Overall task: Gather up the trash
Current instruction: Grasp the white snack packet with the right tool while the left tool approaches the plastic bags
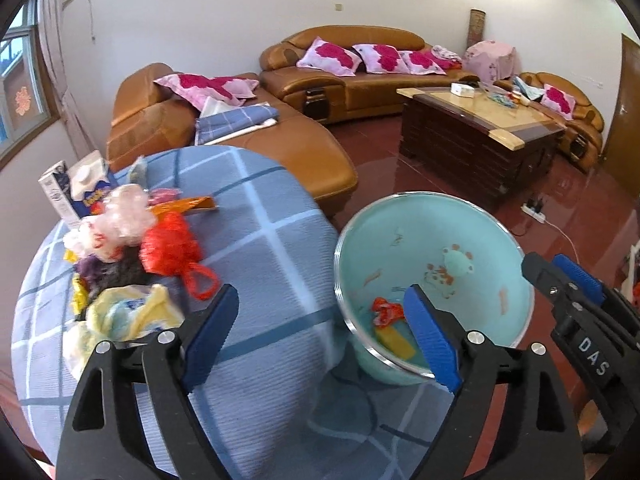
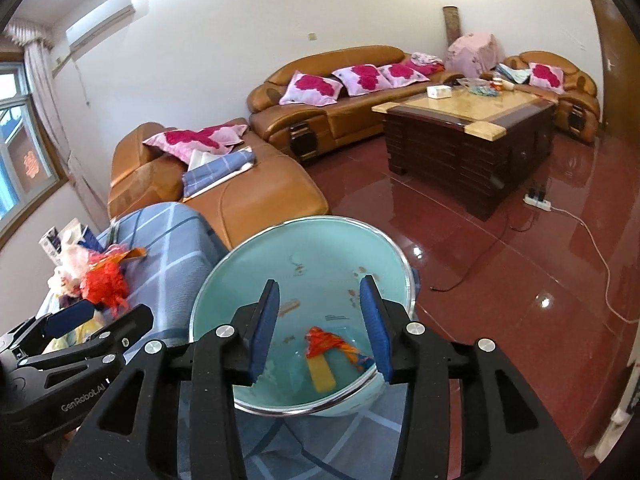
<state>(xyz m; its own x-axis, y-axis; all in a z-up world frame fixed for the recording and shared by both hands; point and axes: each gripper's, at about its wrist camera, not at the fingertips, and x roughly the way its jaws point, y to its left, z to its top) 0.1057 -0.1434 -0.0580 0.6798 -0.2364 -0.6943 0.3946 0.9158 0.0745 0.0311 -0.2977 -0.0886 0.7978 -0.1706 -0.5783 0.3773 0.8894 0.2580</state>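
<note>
The trash pile [image 1: 128,248] sits at the table's left edge, nearer the left gripper [image 1: 320,344]. Both grippers are apart and hold nothing; the right gripper [image 2: 324,328] is over the teal bin [image 2: 240,264].

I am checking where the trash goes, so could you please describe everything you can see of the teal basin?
The teal basin is a round, deep bowl, seemingly plastic, with a shiny rim and small printed motifs inside. It sits tilted at the edge of the blue checked cloth. At its bottom lie a red-orange wrapper and a yellow strip. The right gripper hangs open over it, holding nothing.
</note>
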